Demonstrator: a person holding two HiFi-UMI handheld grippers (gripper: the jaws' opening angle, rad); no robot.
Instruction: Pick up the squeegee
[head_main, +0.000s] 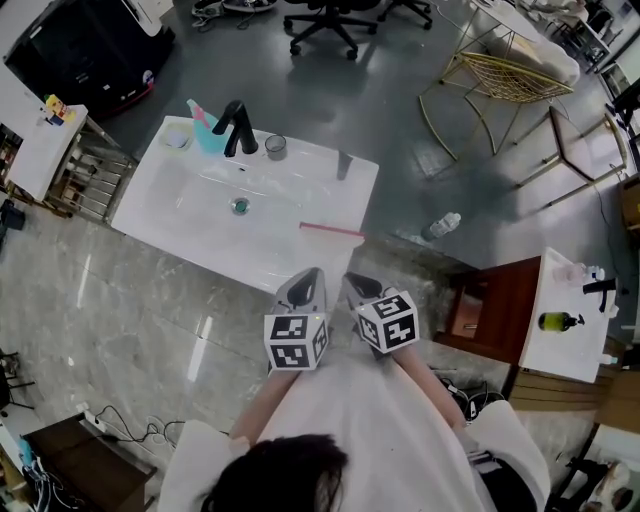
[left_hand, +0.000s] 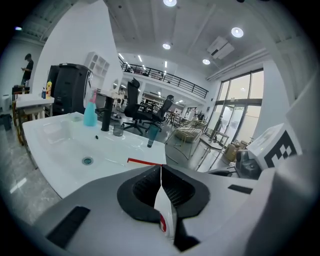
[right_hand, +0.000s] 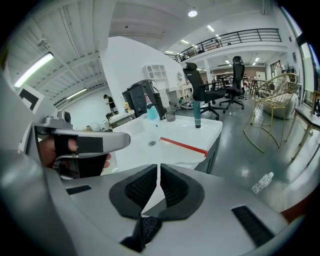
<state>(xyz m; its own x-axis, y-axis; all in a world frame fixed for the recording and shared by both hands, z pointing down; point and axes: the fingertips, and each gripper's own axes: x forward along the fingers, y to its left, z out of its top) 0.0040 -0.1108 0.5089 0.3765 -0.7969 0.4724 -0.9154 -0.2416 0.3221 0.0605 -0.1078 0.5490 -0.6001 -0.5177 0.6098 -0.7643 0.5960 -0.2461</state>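
Both the left gripper (head_main: 305, 288) and the right gripper (head_main: 358, 288) have their jaws pressed together on nothing, so one should spread them before closing squarely across the single red-edged squeegee (head_main: 332, 230) by the surface's (head_main: 190, 215) near right corner, clear of one blue spray bottle (head_main: 205, 130), one black tap (head_main: 237, 127), one cup (head_main: 276, 147) and one dark bottle (head_main: 343, 165).

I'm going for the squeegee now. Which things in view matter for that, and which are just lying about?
For the job:
- squeegee, on the washbasin's near right edge
- left gripper and right gripper, fingers together, short of it

Just lying about:
- black tap
- blue bottle
- small cup
- dark bottle
- plastic bottle on the floor
- office chair
- wire chair
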